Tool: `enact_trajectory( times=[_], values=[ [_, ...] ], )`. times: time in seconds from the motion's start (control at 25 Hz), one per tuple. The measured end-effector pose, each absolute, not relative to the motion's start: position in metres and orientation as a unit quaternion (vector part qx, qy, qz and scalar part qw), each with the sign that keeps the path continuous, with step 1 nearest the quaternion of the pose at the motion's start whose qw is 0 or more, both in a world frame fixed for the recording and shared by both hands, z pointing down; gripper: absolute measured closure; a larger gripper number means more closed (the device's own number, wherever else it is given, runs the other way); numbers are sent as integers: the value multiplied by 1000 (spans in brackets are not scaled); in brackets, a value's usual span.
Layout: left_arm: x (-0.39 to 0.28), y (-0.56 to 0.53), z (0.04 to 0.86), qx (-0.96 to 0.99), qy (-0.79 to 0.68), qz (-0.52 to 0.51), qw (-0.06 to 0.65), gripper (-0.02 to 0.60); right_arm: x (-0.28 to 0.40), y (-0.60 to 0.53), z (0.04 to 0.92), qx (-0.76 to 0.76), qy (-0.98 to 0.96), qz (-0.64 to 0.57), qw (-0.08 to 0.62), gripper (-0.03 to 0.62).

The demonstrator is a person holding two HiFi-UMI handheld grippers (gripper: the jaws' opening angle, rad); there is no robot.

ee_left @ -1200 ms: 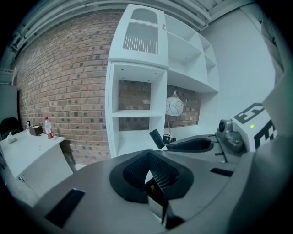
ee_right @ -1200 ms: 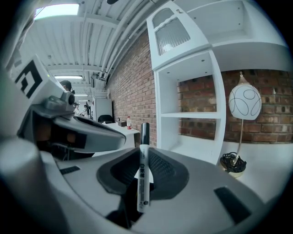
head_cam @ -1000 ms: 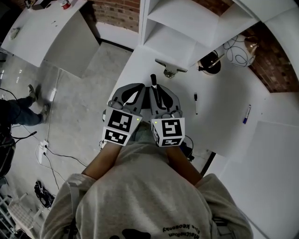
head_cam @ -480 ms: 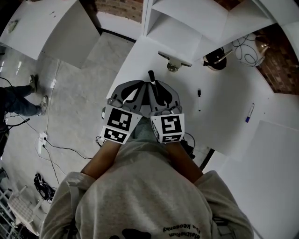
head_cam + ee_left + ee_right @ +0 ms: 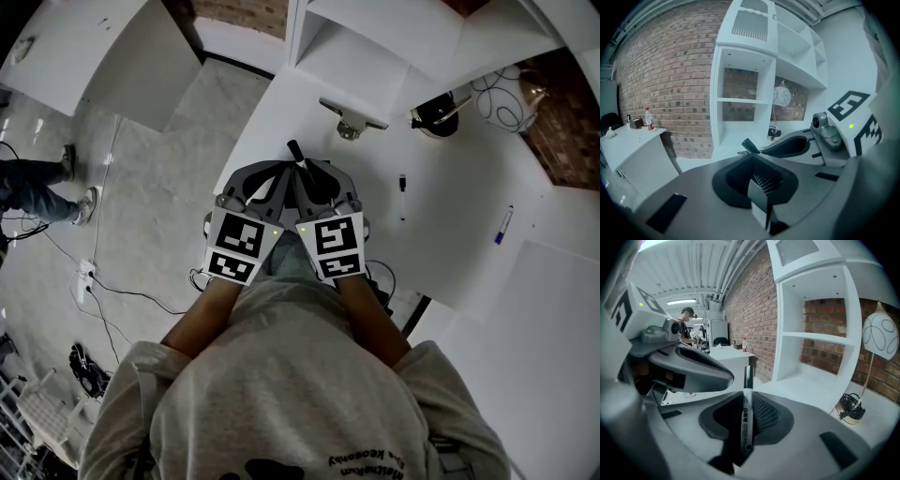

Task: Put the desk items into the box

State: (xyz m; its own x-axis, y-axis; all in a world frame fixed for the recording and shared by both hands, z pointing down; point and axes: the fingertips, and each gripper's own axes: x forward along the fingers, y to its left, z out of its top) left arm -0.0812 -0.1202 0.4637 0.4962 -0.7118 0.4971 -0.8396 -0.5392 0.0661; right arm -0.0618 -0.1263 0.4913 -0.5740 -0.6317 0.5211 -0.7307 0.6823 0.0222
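Head view: white desktop (image 5: 450, 244) is bordered by white shelving (image 5: 375, 47) and red brick wall (image 5: 574, 122). Black marker pen (image 5: 295, 151) is clamped in right gripper (image 5: 303, 169) above the desktop; left gripper (image 5: 283, 172) is closed, empty.

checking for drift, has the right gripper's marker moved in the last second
Yes. The marker in the right gripper has shifted left in the head view, away from the black pen on the desk.
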Motion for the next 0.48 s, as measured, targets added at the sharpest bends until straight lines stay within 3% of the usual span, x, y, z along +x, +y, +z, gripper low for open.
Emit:
enact_trajectory(
  times=[0.48],
  values=[
    [-88, -119, 470, 844, -463, 219, 162, 574, -72, -117, 513, 315, -865, 175, 349, 499]
  ],
)
